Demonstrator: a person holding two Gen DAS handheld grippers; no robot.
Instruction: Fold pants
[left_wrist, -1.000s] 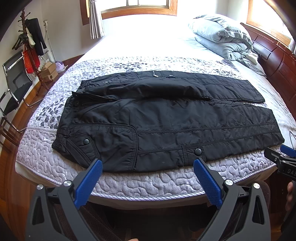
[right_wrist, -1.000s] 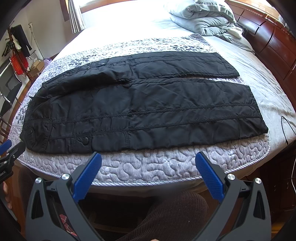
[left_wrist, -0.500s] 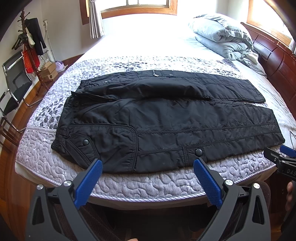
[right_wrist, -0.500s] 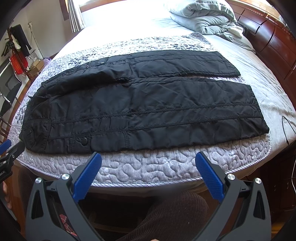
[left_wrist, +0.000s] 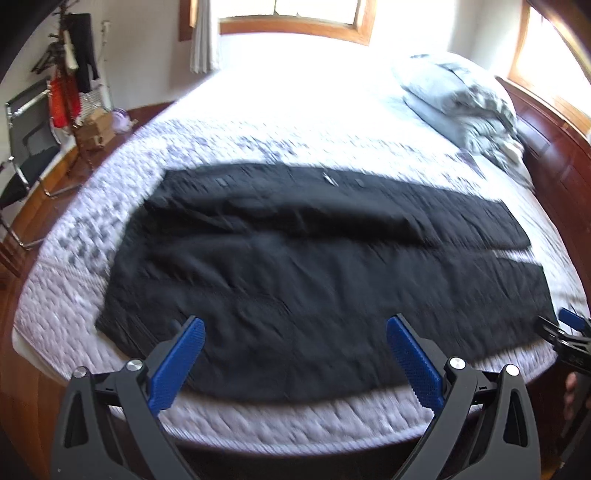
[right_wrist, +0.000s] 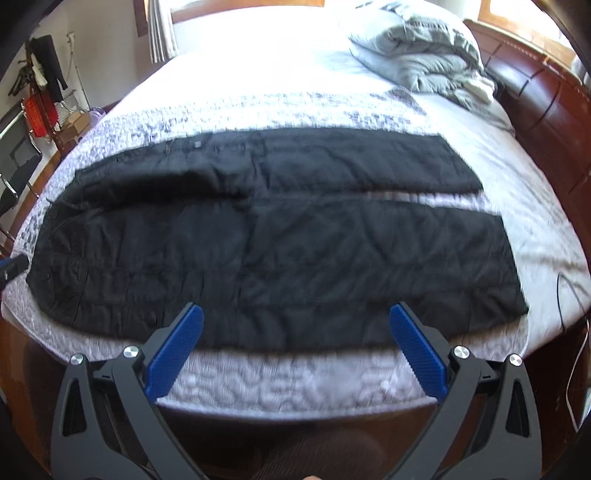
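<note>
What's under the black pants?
The black pants lie flat on the quilted bedcover, which shows all around them. Whatever sits beneath the fabric itself is covered.

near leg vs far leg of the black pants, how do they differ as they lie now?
The near leg lies toward the bed's front edge, by both open grippers; the far leg lies behind it. The near leg's hem reaches further right than the far leg's hem. The near leg looks wider; the far leg shows as a narrower band with a raised fold at its waist end. Both are black, run left to right, and are split by a thin strip of quilt.
</note>
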